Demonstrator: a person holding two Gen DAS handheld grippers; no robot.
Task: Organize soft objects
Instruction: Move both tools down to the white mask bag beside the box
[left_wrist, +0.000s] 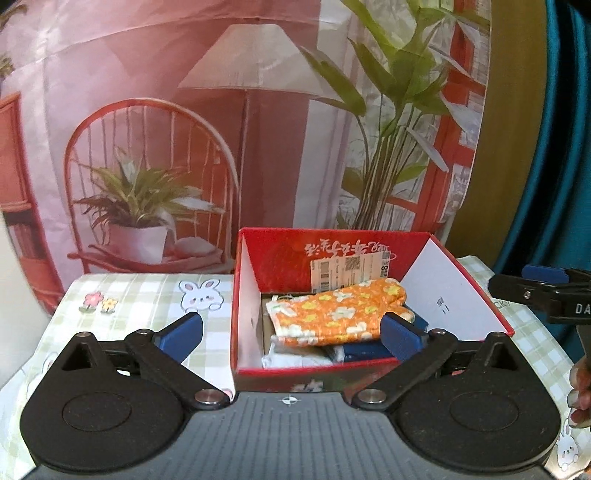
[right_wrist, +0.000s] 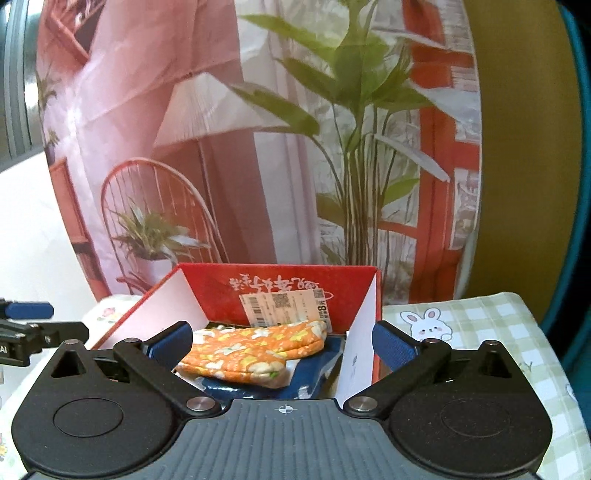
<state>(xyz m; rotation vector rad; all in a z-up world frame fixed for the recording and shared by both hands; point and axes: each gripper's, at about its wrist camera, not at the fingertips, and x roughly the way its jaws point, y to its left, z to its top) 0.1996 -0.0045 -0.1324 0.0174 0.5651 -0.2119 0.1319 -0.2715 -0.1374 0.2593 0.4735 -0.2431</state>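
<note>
An orange oven mitt with yellow and white flowers (left_wrist: 332, 314) lies on top inside an open red cardboard box (left_wrist: 295, 373). Under it are a dark blue soft item (left_wrist: 362, 350) and a white one (left_wrist: 295, 360). My left gripper (left_wrist: 291, 332) is open and empty just in front of the box. The right wrist view shows the mitt (right_wrist: 255, 350) in the box (right_wrist: 280, 280). My right gripper (right_wrist: 280, 343) is open and empty at the box's near edge. The right gripper also shows at the right edge of the left wrist view (left_wrist: 546, 291).
The box stands on a table under a green checked cloth with rabbit prints (left_wrist: 147, 295). A printed backdrop of a chair, lamp and plants (left_wrist: 221, 129) hangs right behind the table. A shipping label (left_wrist: 351, 273) sticks to the box's inner back wall.
</note>
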